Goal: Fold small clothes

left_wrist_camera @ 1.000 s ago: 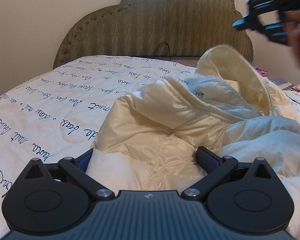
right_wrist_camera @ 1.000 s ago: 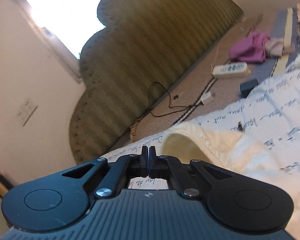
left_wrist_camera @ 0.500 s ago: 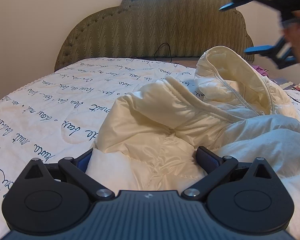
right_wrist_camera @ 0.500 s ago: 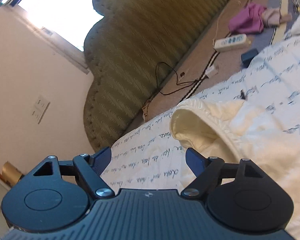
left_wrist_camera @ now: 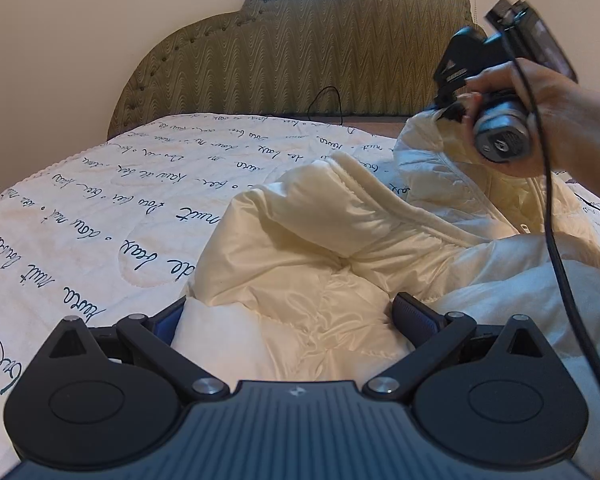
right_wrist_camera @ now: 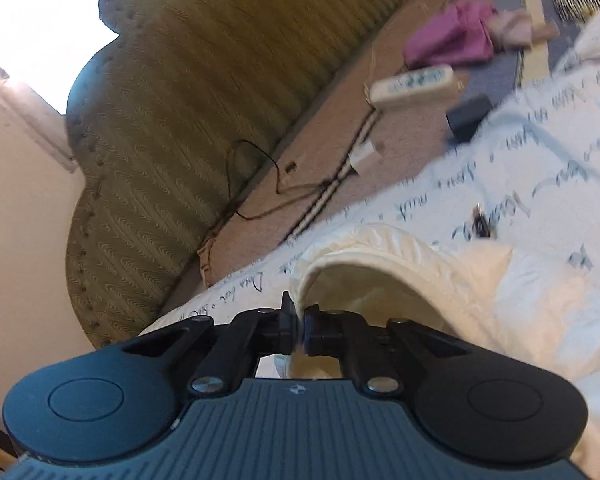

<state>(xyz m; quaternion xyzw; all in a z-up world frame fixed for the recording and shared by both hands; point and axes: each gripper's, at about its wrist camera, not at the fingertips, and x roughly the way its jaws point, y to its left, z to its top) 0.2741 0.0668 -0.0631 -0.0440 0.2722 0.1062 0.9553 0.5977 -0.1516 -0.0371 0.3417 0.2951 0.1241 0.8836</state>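
Observation:
A cream puffy hooded jacket (left_wrist_camera: 340,248) lies crumpled on the bed. My left gripper (left_wrist_camera: 288,312) is open, its jaws spread wide on either side of a fold of the jacket's lower body. My right gripper (right_wrist_camera: 299,322) is shut on the rim of the jacket's hood (right_wrist_camera: 380,256). In the left wrist view the right gripper (left_wrist_camera: 452,96), held in a hand, sits at the top of the raised hood (left_wrist_camera: 440,152) at the right.
The bed cover (left_wrist_camera: 100,208) is white with dark script. An olive padded headboard (left_wrist_camera: 300,40) stands behind. Past the bed's end lie a power strip (right_wrist_camera: 412,84), a black adapter (right_wrist_camera: 468,118), cables and a purple cloth (right_wrist_camera: 452,36).
My right gripper came down from above, opened, then shut on the hood's rim. My left gripper stayed open in the same place over the jacket.

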